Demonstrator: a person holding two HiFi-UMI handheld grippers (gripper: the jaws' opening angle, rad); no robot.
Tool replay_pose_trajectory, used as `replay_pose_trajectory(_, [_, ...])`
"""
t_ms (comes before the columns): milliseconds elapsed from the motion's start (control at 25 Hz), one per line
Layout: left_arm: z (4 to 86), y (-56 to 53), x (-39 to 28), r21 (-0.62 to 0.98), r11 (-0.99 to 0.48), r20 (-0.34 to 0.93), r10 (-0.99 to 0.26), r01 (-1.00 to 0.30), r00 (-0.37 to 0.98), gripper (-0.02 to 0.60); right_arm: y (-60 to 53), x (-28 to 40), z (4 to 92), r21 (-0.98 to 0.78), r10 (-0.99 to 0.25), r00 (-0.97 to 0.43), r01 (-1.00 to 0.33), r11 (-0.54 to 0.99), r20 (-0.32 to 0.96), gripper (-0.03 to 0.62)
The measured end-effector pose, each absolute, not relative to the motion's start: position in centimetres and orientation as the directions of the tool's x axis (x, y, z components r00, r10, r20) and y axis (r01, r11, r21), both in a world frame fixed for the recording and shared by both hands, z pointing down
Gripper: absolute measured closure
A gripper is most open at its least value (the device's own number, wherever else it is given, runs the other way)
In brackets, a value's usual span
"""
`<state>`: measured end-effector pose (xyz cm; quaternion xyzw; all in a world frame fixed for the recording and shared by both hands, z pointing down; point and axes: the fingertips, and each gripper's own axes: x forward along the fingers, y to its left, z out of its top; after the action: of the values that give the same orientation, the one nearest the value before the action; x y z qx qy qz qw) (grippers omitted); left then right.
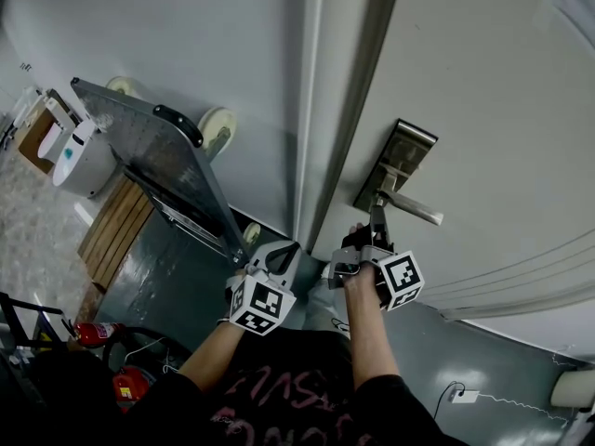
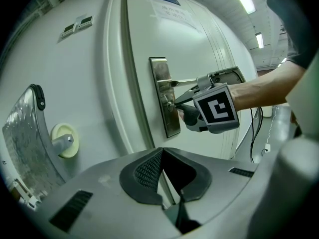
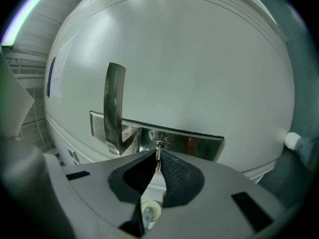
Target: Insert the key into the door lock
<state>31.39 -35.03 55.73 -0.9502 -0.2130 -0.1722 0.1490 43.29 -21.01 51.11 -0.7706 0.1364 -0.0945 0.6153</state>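
right gripper [image 3: 158, 156]: closed on the key [image 3: 158, 150], both pads pinching the thin blade; it is held up close to the lock plate [image 3: 192, 143].
key: stands on edge between the pads, its tip at the keyhole [image 3: 164, 144]; how far in it sits cannot be told.
keyhole: a small round ring on the steel plate, at 12 o'clock from the right gripper's tips in its own view.
handle [image 1: 411, 210]: a steel lever on the same plate, in the head view at 1 o'clock from the right gripper [image 1: 377, 219] and just beside it.
door [image 1: 483, 100]: pale and plain; the lock plate [image 1: 398, 161] is fixed near its edge.
left gripper [image 2: 162, 151]: closed, the pads meeting at the tips with nothing between them; aimed at the door edge.
left gripper in the head view [image 1: 282, 255]: at 8 o'clock from the right gripper, near it but apart, clear of the door.
cart [image 1: 153, 151]: a metal platform cart tipped up against the wall, at 10 o'clock from the left gripper.
fire extinguisher [image 1: 93, 333]: red, lying on the floor at 8 o'clock, well apart.
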Motion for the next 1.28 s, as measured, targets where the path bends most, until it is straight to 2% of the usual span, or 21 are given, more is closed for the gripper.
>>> replay_pose_trajectory(200, [56.0,-34.6,31.1,-0.211,-0.856,0.391,0.368,0.472,0.844,0.570,-20.9,42.5,50.8,-0.950,-0.354,0.935,-0.141,-0.279,-0.035,0.509])
replay_pose_trajectory(360, [56.1,-34.5,31.1,-0.179,-0.865,0.382,0.378,0.469,0.843,0.569,-20.9,41.4,50.5,-0.904,-0.390,0.921,-0.190,-0.383,-0.028,0.482])
replay_pose_trajectory(560, [56.2,-34.8,31.2,-0.156,-0.873,0.369,0.382,0.462,0.847,0.569,-21.5,38.6,51.2,-0.739,-0.453,0.891,-0.285,-0.611,0.031,0.480])
replay_pose_trajectory(760, [56.1,-34.6,30.2,-0.150,-0.871,0.351,0.395,0.468,0.849,0.569,-21.0,35.5,51.8,-0.555,-0.471,0.880,-0.361,-0.749,0.063,0.480])
replay_pose_trajectory(1280, [53.6,-33.7,27.5,-0.110,-0.867,0.313,0.434,0.486,0.845,0.569,-21.5,29.8,48.8,-0.252,-0.483,0.869,-0.446,-0.859,0.110,0.485])
